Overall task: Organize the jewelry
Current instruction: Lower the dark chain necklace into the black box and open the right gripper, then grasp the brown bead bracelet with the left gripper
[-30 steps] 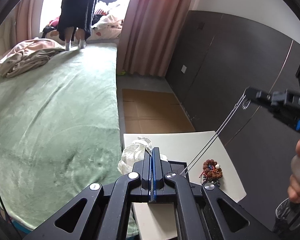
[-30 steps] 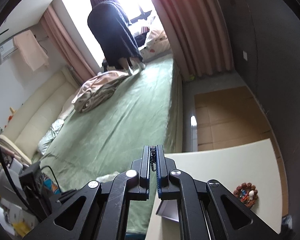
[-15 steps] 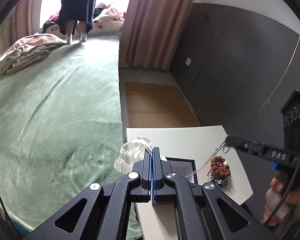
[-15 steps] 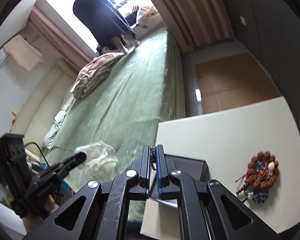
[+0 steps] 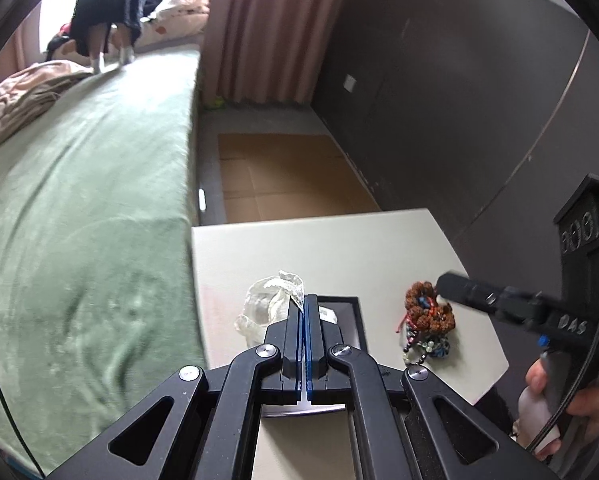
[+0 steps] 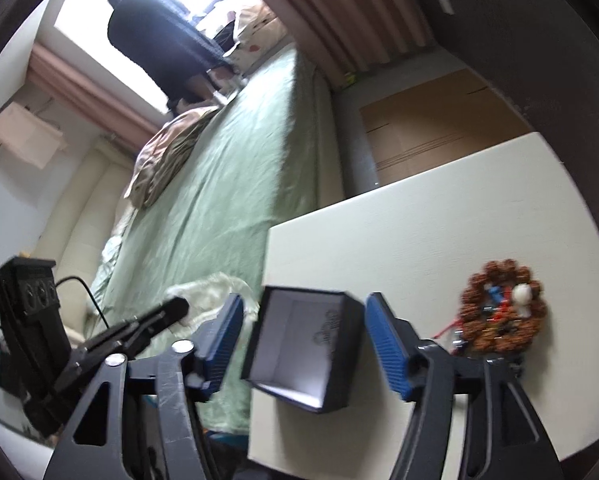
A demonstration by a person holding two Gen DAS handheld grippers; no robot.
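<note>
So the right gripper (image 6: 303,344) just popped wide open over the box (image 6: 299,340) near the desk's (image 6: 419,216) left edge, necklace dropped presumably. Left gripper (image 5: 304,308) stays pinched shut, on the plastic bag (image 5: 269,304) maybe.

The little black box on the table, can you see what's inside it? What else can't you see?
- Open black jewelry box: in the right wrist view only a blurry bare lining shows; the left gripper covers most of it in the left wrist view.
- Brown bead bracelet: motion-blurred.
- Crumpled clear plastic bag: contents too small to tell.
</note>
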